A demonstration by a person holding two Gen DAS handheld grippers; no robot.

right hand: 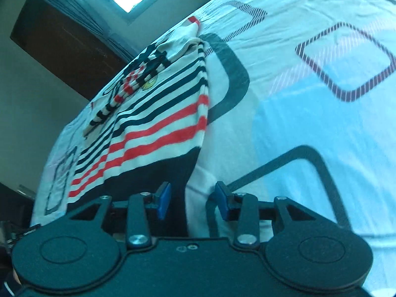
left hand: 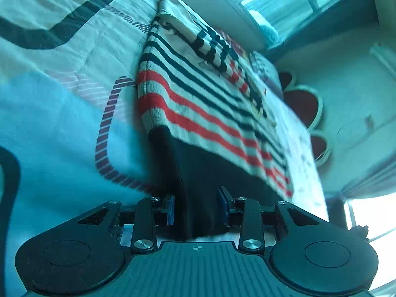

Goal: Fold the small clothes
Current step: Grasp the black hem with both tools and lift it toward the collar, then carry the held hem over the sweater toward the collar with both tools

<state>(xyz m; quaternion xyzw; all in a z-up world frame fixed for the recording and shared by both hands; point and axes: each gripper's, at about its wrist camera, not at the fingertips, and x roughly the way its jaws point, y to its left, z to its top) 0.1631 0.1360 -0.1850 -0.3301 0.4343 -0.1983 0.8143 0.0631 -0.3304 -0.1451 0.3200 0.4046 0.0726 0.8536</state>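
A small knit sweater (left hand: 198, 104), white with navy and red stripes and a dark navy hem, lies flat on the bed, sleeves folded onto its body. It also shows in the right wrist view (right hand: 158, 113). My left gripper (left hand: 196, 209) is open, its blue pads (left hand: 170, 209) on either side of the navy hem at the sweater's left bottom part. My right gripper (right hand: 192, 200) is open, straddling the hem's right bottom corner, with hem cloth and bed sheet between the pads (right hand: 163, 200).
The bed sheet (right hand: 297, 123) is pale blue and white with rounded square prints. A window (left hand: 279, 2) and a red heart-shaped cushion (left hand: 304, 104) lie beyond the bed. A dark wooden door or cabinet (right hand: 61, 44) stands past the bed's far edge.
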